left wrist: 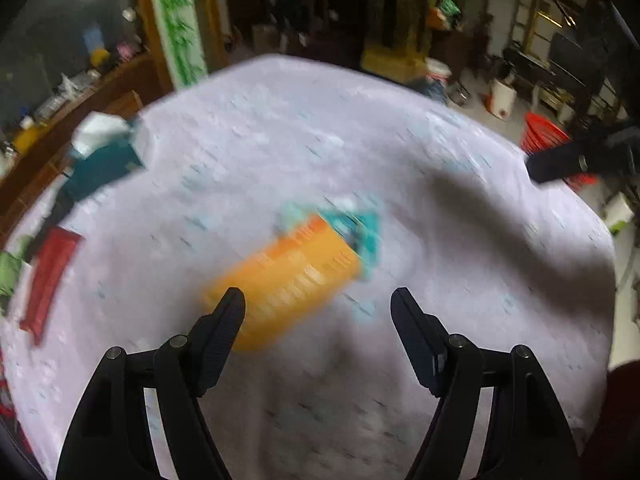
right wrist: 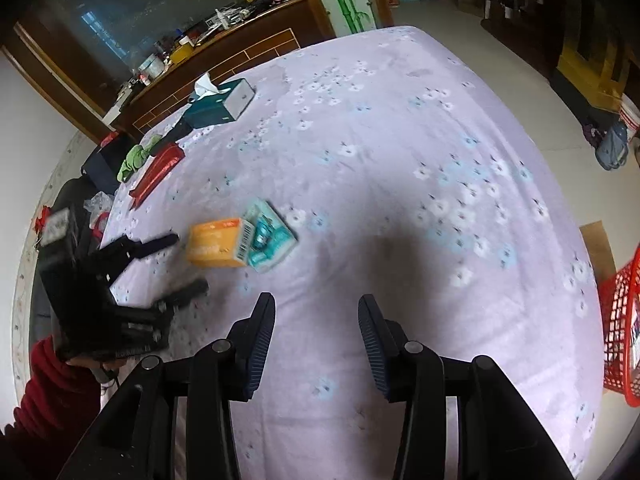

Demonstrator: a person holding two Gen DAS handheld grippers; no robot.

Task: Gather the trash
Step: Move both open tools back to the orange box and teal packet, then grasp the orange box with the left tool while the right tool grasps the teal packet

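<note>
An orange carton [left wrist: 288, 276] lies on the lilac floral sheet [left wrist: 440, 220], with a teal packet [left wrist: 360, 232] touching its far end. My left gripper [left wrist: 318, 300] is open just short of the carton, its left fingertip overlapping the carton's near corner; this view is motion-blurred. In the right wrist view the orange carton [right wrist: 218, 242] and teal packet [right wrist: 272, 240] lie left of centre, and the left gripper [right wrist: 188, 263] reaches in from the left beside the carton. My right gripper [right wrist: 316, 304] hangs open and empty above bare sheet [right wrist: 400, 160].
A red mesh basket [right wrist: 620, 320] stands off the bed's right edge. A teal tissue box [right wrist: 220, 104], a red packet [right wrist: 158, 174] and a green cloth [right wrist: 136, 156] lie along the far left side. A wooden counter [right wrist: 224, 52] with clutter runs behind.
</note>
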